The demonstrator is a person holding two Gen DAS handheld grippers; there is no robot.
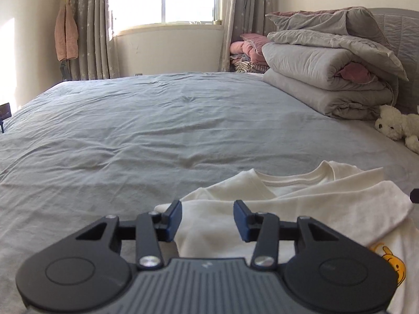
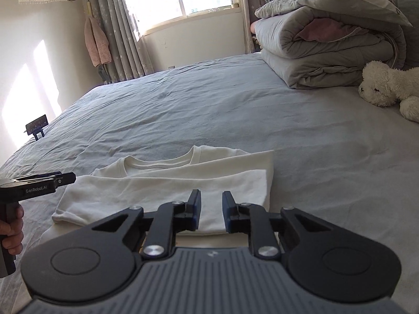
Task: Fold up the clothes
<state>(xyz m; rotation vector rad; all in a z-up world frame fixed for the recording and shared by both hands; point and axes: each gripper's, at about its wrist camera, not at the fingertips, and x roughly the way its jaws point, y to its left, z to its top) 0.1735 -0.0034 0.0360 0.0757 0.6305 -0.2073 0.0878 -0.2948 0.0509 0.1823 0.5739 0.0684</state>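
Observation:
A white T-shirt [image 1: 301,209] lies on the grey bed, its sleeves folded in over the body and its collar pointing away from me. A yellow cartoon print [image 1: 390,261] shows at its near right part. My left gripper [image 1: 207,217] hovers over the shirt's left edge, open, with nothing pinched between the blue pads. In the right wrist view the shirt [image 2: 170,183] lies flat as a folded rectangle. My right gripper [image 2: 211,209] hangs over its near edge, open by a narrow gap with only cloth seen behind it. The left gripper [image 2: 60,179] shows side-on at the left, held by a hand [image 2: 10,230].
Wrinkled grey bedsheet [image 1: 131,130] spreads far and left. Folded grey quilts [image 1: 327,78] are stacked at the back right by the headboard, with a white plush toy [image 1: 398,125] in front of them. A window and curtains stand behind. A small dark stand [image 2: 36,128] sits by the left bed edge.

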